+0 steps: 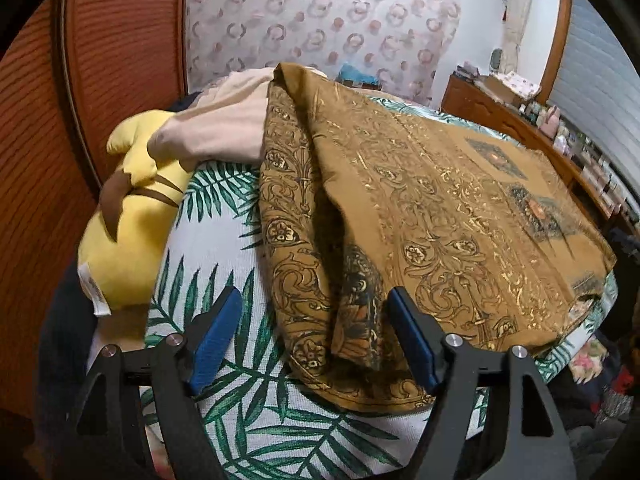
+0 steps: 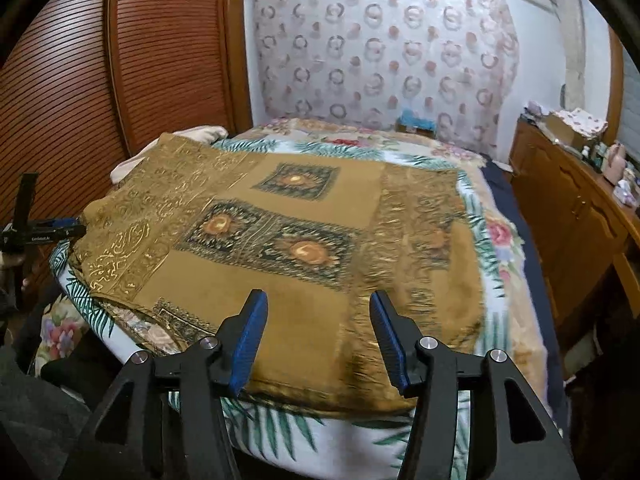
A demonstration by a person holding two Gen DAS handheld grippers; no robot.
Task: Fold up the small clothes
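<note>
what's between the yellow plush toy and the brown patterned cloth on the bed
In the left wrist view, a cream garment and bare palm-leaf bedsheet lie between the yellow plush toy and the brown patterned cloth.

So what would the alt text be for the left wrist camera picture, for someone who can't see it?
An open left gripper hovers at the folded edge of a brown patterned cloth spread on a palm-leaf bedcover. A yellow plush toy lies to the left.

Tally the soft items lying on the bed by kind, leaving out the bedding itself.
Brown patterned cloth: 1
Beige garment: 1
Yellow plush toy: 1
Total: 3
</note>
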